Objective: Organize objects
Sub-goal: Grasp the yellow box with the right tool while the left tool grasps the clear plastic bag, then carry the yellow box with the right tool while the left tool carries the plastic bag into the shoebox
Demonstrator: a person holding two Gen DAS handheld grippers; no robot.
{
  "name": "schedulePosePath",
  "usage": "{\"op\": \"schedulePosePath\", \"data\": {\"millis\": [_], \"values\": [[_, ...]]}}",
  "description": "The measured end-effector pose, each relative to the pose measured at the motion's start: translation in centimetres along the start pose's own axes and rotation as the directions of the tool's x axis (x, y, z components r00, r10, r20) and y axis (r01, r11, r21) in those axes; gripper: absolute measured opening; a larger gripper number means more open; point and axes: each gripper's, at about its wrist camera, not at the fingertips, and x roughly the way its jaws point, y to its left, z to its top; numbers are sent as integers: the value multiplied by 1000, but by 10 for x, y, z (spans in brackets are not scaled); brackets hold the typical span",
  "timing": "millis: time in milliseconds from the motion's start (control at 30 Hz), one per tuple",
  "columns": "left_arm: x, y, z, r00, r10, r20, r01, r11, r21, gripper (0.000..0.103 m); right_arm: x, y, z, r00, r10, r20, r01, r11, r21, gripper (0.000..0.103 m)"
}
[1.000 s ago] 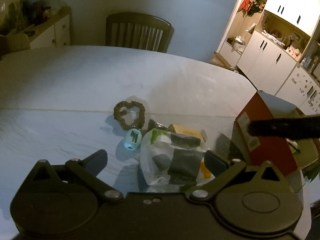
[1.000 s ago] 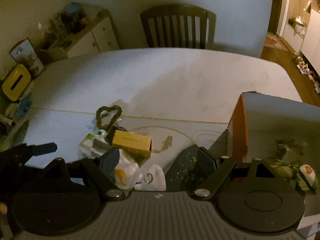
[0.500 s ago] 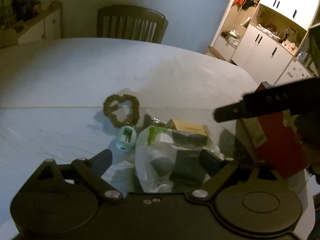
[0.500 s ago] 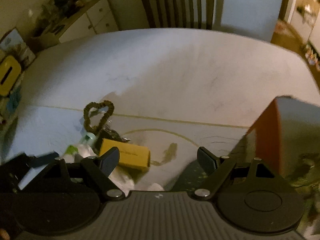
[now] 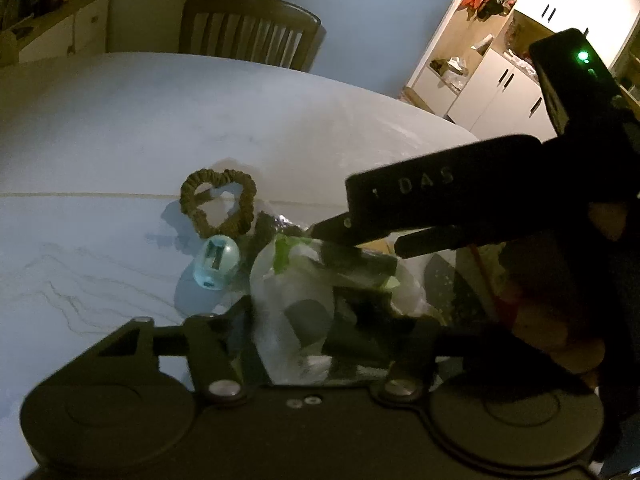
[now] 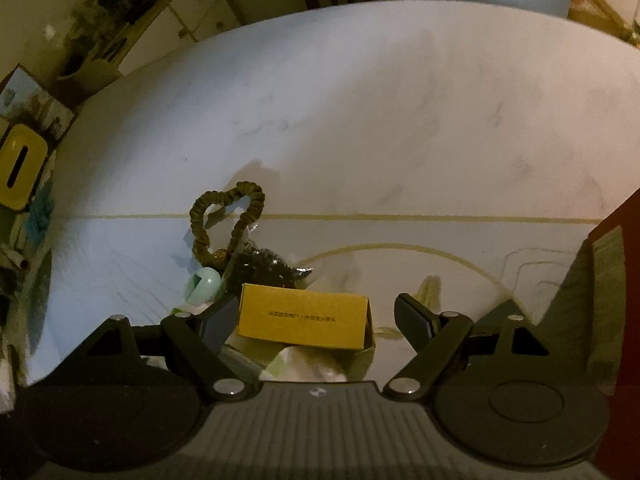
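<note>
A pile of small items lies on the white table (image 5: 120,128). My left gripper (image 5: 296,312) is low over it, its fingers closed in on a white plastic bag (image 5: 288,280). Beside the bag are a teal egg-shaped item (image 5: 216,260) and a brown scrunchie (image 5: 188,200). My right gripper (image 6: 316,320) is open, with a yellow carton (image 6: 304,320) between its fingers and not touched. In the left wrist view, the right gripper (image 5: 356,240) reaches in from the right, just above the pile. A dark foil packet (image 6: 264,268) lies behind the carton, next to the scrunchie (image 6: 200,232).
A red box's wall (image 6: 616,240) stands at the right edge. A wooden chair (image 5: 248,28) is behind the table. White cabinets (image 5: 500,80) are at the far right. A cluttered sideboard (image 6: 160,20) and a yellow tissue holder (image 6: 20,164) are on the left.
My left gripper's fingers have closed inward onto the white bag. The right gripper has moved left and down from the red box until its open fingers straddle the yellow carton.
</note>
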Motion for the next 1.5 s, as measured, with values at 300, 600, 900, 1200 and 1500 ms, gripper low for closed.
{"op": "schedulePosePath", "data": {"millis": [300, 600, 900, 1200, 1500], "values": [[-2, -1, -6, 1000, -12, 12, 12, 1000, -9, 38, 3, 7, 5, 1000, 7, -17, -6, 999, 39, 85], [-8, -1, -9, 1000, -23, 19, 23, 999, -22, 30, 6, 15, 0, 999, -48, -9, 48, 999, 7, 75], [-24, -13, -11, 998, -28, 49, 28, 1000, 1, 21, -16, 8, -8, 999, -21, 43, 19, 999, 38, 69], [-49, -35, -13, 994, -47, 94, 45, 999, 25, 18, -89, -14, -26, 989, 1, 145, -6, 999, 36, 69], [-86, -55, -6, 986, -92, 141, 86, 995, 44, 17, -174, -40, -55, 972, -8, 236, 11, 1000, -11, 69]]}}
